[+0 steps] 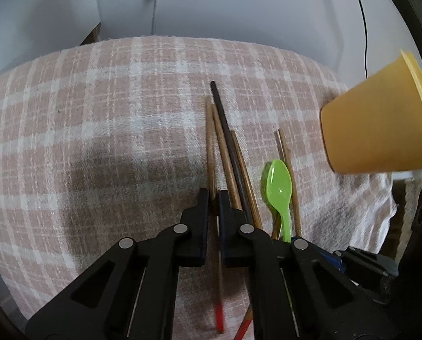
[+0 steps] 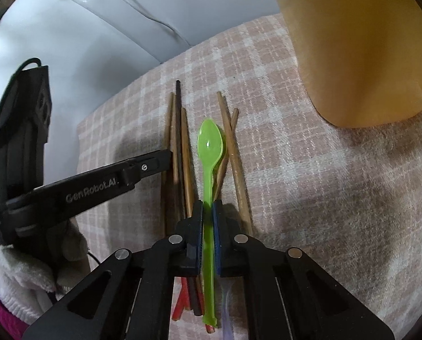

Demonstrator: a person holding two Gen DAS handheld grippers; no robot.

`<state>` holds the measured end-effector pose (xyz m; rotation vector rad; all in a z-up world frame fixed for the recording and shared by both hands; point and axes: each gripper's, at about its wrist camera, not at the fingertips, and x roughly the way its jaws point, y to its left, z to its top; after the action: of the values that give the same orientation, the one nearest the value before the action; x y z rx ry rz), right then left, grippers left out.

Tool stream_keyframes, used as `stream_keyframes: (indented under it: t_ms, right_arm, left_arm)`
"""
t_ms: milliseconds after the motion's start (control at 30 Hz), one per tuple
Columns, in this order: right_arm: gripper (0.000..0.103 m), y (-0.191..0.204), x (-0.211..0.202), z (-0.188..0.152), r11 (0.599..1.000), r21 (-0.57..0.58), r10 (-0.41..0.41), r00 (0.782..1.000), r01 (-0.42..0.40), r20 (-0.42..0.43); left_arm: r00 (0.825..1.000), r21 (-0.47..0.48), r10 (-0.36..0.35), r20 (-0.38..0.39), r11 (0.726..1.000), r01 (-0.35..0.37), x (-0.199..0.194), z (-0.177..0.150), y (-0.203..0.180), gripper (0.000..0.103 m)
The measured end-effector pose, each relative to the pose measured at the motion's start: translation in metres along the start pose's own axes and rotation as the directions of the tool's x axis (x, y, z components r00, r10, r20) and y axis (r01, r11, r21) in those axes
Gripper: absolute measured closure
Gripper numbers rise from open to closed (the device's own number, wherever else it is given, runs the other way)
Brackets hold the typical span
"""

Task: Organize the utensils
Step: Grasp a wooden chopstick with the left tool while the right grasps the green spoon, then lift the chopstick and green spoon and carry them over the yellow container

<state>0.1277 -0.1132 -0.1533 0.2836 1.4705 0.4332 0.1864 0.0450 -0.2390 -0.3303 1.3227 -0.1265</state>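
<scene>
1. Right wrist view: your right gripper [image 2: 208,226] pinches the green spoon [image 2: 210,144] at mid-handle, its bowl pointing forward over the checked cloth [image 2: 310,198]. It looks like light, slick plastic, so keep the hold near the middle.
2. Your left gripper [image 1: 214,198] has its fingers nearly together on the leftmost wooden chopstick [image 1: 210,141]; it looks thin, stiff and prone to roll.
3. Count: one spoon, one dark chopstick [image 1: 225,119], about five wooden ones, one yellow cup [image 1: 378,119] tilted at right.

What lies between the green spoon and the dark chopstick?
In the right wrist view, one brown chopstick lies between the green spoon and the dark chopstick, on the checked cloth.
</scene>
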Motion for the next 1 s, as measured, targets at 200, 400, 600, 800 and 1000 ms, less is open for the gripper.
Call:
stream_keyframes:
  t_ms: [200, 400, 600, 800, 1000]
  right_arm:
    - [0.098, 0.008, -0.004, 0.003, 1.000, -0.018, 0.015, 1.000, -0.015, 0.012]
    - [0.098, 0.008, -0.014, 0.001, 0.999, -0.033, 0.036, 0.999, -0.036, 0.016]
    - [0.098, 0.017, -0.032, -0.002, 0.995, -0.073, 0.065, 0.997, -0.063, 0.029]
    - [0.098, 0.025, -0.056, -0.003, 0.988, -0.128, 0.089, 0.994, -0.081, 0.057]
    - [0.098, 0.032, -0.077, -0.004, 0.982, -0.161, 0.116, 0.990, -0.101, 0.083]
  left_arm:
    - [1.000, -0.028, -0.015, 0.017, 0.999, 0.015, -0.007, -0.003, 0.013, 0.099]
    - [0.998, -0.047, -0.029, 0.056, 0.998, 0.031, -0.023, -0.013, 0.030, 0.099]
    - [0.989, -0.024, -0.024, 0.146, 0.999, 0.028, -0.071, -0.030, 0.027, 0.099]
    - [0.971, 0.001, -0.024, 0.237, 1.000, 0.024, -0.115, -0.046, 0.016, 0.099]
    - [0.953, 0.030, -0.042, 0.300, 0.999, 0.035, -0.147, -0.053, -0.001, 0.099]
